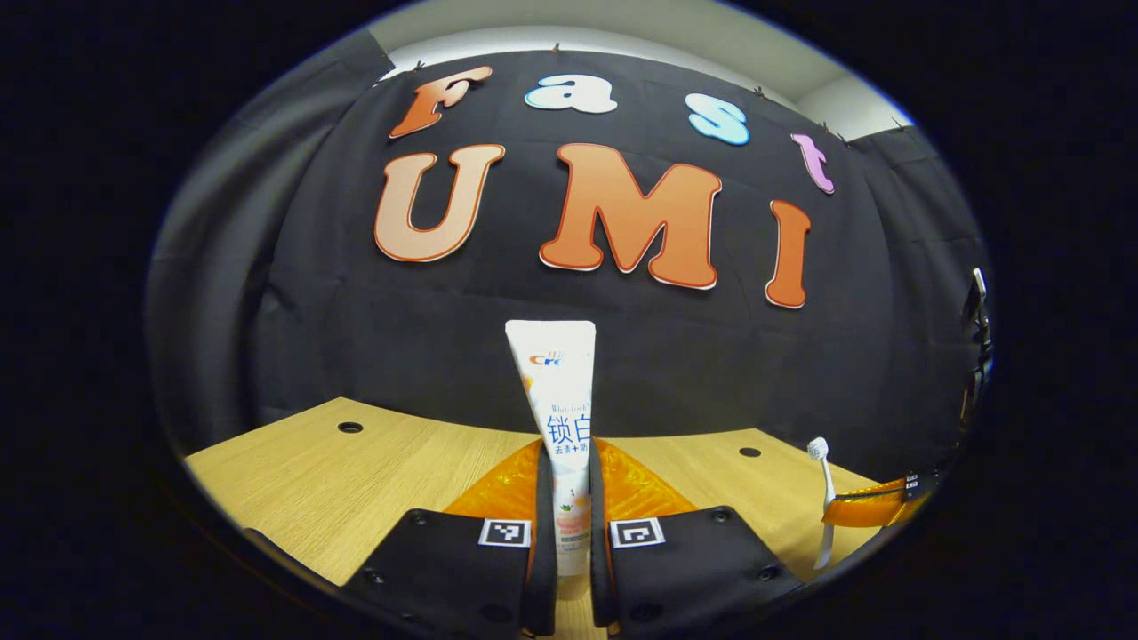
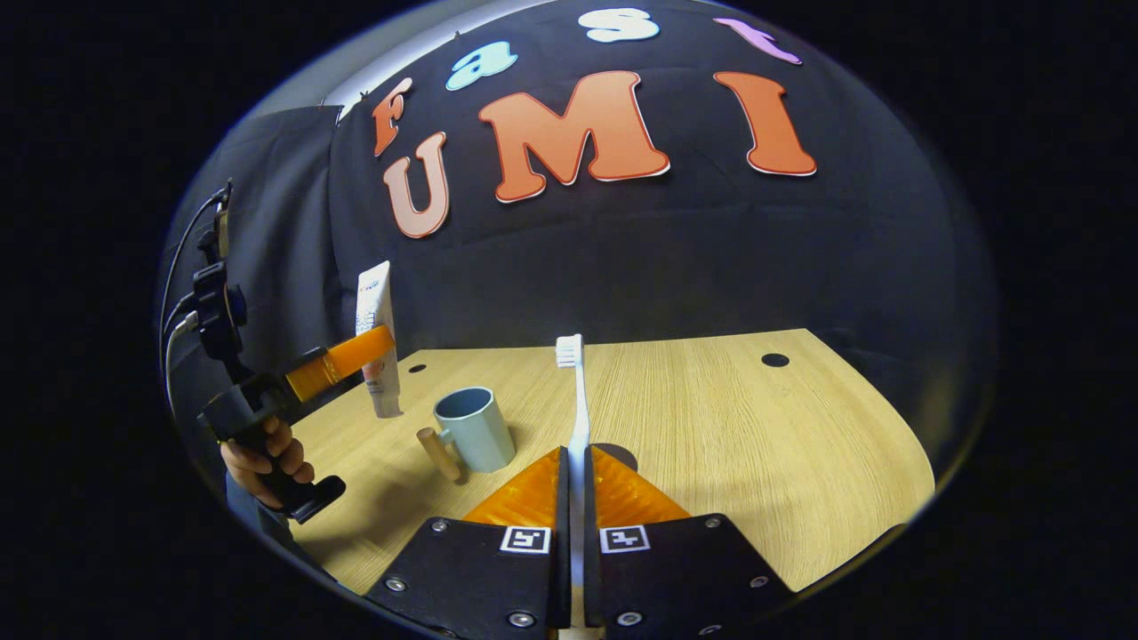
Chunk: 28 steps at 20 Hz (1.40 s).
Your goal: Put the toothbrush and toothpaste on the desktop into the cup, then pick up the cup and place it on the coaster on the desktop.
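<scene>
Above the desk, left tongs pinching toothpaste upright, right tongs pinching toothbrush bristles-up

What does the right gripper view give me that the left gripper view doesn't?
Right gripper view alone: the blue cup standing on the desktop, a dark round patch just beyond the right gripper, and the hand holding the left gripper. Left gripper view alone: nothing extra of note. Both: the toothpaste and the toothbrush, each clamped upright above the desktop.

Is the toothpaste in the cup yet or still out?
Out. The toothpaste stands upright in the left gripper, held above the desk beside the cup, not inside it.
</scene>
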{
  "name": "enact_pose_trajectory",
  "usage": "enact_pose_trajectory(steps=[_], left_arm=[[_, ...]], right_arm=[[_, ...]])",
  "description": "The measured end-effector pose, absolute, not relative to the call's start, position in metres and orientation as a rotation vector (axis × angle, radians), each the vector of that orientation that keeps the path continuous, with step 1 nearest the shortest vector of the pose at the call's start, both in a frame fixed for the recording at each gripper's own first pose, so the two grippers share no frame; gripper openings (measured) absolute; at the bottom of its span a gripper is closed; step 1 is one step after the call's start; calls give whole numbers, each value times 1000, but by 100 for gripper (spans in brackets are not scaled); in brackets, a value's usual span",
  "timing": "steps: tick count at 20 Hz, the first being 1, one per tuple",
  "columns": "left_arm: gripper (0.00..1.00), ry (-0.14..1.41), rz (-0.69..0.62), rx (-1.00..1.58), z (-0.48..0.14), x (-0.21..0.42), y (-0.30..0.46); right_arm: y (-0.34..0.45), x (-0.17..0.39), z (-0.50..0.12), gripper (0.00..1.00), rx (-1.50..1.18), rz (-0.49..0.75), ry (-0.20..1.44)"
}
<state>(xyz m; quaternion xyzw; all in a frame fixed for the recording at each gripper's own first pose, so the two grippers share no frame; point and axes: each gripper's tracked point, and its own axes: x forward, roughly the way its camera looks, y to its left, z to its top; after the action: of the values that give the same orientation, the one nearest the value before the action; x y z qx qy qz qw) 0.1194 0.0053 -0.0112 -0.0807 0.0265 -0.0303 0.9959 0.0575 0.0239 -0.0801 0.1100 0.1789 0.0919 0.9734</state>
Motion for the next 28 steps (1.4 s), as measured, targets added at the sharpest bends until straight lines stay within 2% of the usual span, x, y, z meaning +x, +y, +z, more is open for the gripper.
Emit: enact_pose_trajectory(steps=[11, 20, 28], left_arm=[[19, -41, -74, -178, 4, 161, -3], [19, 39, -81, -170, -33, 194, -11], [25, 143, -113, -198, -70, 196, -21]], right_arm=[[17, 77, -57, 6, 250, 176, 262], [29, 92, -55, 6, 268, 213, 254], [30, 107, -47, 6, 301, 212, 213]])
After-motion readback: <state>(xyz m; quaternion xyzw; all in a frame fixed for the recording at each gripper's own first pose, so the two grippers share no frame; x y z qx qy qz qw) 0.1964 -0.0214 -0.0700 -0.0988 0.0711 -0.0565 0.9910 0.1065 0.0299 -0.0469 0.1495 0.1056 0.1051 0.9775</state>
